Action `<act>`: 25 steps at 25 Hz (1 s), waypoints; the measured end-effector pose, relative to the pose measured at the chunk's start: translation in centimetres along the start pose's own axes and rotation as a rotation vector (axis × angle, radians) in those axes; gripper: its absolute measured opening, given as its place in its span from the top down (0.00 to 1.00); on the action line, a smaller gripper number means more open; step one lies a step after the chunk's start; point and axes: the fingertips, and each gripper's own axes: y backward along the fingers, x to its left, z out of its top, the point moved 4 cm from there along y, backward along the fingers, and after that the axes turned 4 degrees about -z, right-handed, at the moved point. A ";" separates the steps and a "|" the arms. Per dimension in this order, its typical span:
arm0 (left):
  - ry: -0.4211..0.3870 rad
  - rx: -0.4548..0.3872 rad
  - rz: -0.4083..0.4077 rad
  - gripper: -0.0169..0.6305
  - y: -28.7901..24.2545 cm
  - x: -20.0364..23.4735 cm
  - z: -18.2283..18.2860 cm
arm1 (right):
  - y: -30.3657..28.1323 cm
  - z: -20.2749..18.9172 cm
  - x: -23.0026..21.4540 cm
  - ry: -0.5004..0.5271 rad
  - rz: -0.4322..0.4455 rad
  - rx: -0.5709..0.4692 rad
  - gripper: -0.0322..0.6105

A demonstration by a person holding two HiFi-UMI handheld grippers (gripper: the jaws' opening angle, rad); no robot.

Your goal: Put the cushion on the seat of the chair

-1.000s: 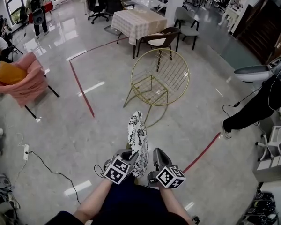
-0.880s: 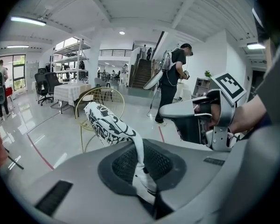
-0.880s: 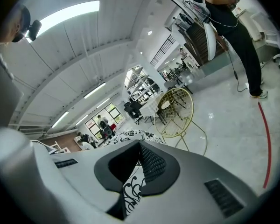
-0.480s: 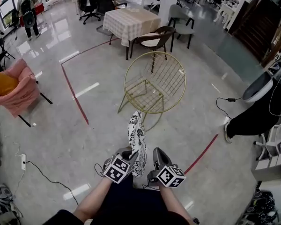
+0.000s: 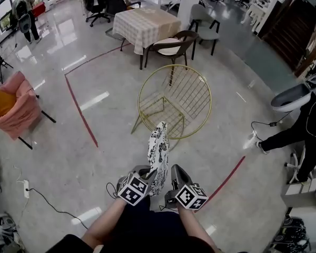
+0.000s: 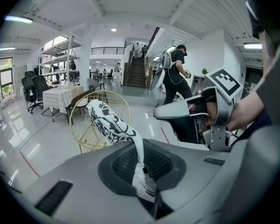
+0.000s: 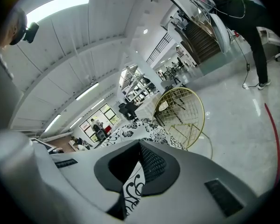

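A black-and-white flower-print cushion [image 5: 158, 151] stands on edge between my two grippers, low in the head view. My left gripper [image 5: 149, 175] is shut on its near edge, where white fabric [image 6: 141, 162] is pinched in the jaws. My right gripper [image 5: 173, 176] is shut on the same cushion [image 7: 147, 130], with patterned fabric in its jaws [image 7: 133, 178]. The gold wire chair [image 5: 174, 101] stands just beyond, its round back facing me. The cushion's top overlaps the chair's lower rim in the head view. It shows too as a chair [image 6: 81, 125] ahead left and as a chair [image 7: 182, 108] ahead.
Behind the wire chair stand a checked-cloth table [image 5: 147, 22] and a brown chair [image 5: 171, 46]. A pink armchair [image 5: 13, 109] is at the left, a person [image 5: 300, 125] at the right. Red tape lines [image 5: 81, 112] and a cable [image 5: 42, 196] run across the floor.
Both grippers have carried the cushion forward. The wire chair has come closer, and the cushion's top now overlaps its lower rim. The person at the right has shifted.
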 end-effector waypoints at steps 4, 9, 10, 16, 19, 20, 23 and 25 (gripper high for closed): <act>-0.018 0.005 -0.012 0.92 -0.5 2.0 1.0 | -2.1 0.5 0.1 -0.007 -0.008 0.003 0.95; -0.033 0.013 -0.036 0.92 -1.2 4.6 2.3 | -5.0 2.1 0.3 -0.008 -0.020 -0.016 0.95; -0.038 0.013 -0.043 0.92 -1.5 5.1 2.5 | -5.6 2.5 0.2 -0.008 -0.024 -0.024 0.95; -0.080 0.000 -0.090 0.92 -3.4 6.1 4.1 | -7.2 4.1 -0.8 -0.013 -0.042 -0.065 0.95; -0.093 -0.002 -0.111 0.92 -3.5 7.8 4.6 | -8.7 4.4 -0.1 -0.008 -0.048 -0.075 0.95; -0.097 -0.001 -0.115 0.92 -3.5 8.3 4.7 | -9.2 4.6 0.2 -0.004 -0.050 -0.076 0.95; -0.116 0.011 -0.126 0.92 -3.8 9.2 5.1 | -9.6 5.1 0.4 0.001 -0.057 -0.081 0.95; -0.142 0.020 -0.131 0.92 -4.0 9.7 5.5 | -9.8 5.7 0.4 -0.002 -0.056 -0.091 0.95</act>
